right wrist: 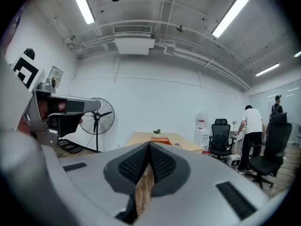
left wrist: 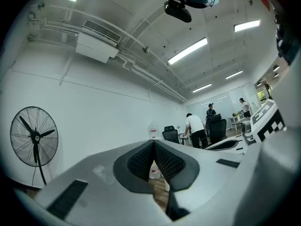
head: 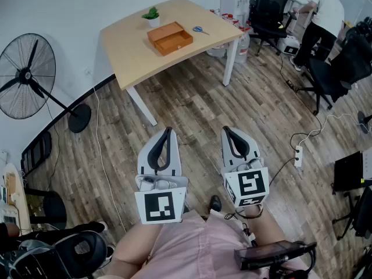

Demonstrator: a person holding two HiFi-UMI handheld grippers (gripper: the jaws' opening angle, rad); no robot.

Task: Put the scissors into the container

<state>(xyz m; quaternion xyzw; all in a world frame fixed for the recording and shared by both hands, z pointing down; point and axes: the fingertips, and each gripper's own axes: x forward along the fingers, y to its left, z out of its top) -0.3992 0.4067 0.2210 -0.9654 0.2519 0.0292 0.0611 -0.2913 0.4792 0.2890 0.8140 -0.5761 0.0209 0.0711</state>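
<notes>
Well – wood-plank floor [head: 203,109] fills most of the head view, w/ a pale wooden table [head: 133,45] on white legs standing far ahead by the white wall. A big black pedestal fan [head: 27,76] stands to the table's left. Black office chairs [head: 270,7] and a person [head: 322,16] in a white top are off to the right, well apart from the table.

Both tongs are held low, close to the person's body, side by side and nowhere near the table.

- **Left gripper [head: 168,129]:** clenched. Its view shows the ribbed black pads meeting at the tips, w/ only floor seen through the slit below them. It grasps nothing and touches nothing.
- **Right gripper [head: 226,129]:** same – tips pressed together, nothing between the pads, just floor planks showing in the narrow gap behind the tips. The table shows straight ahead above the jaws in its view.

On the table top:

- **Container [head: 169,38]:** an orange-brown shallow open box, sitting approx. mid-table and turned at an angle to the edges.
- **Potted plant [head: 152,16]:** small, green, in a white pot, just behind the container.
- **Scissors [head: 200,30]:** small, blue handles, lying flat on the table to the right of the container. They sit near it but apart, not inside, toward the table's right corner.
</notes>
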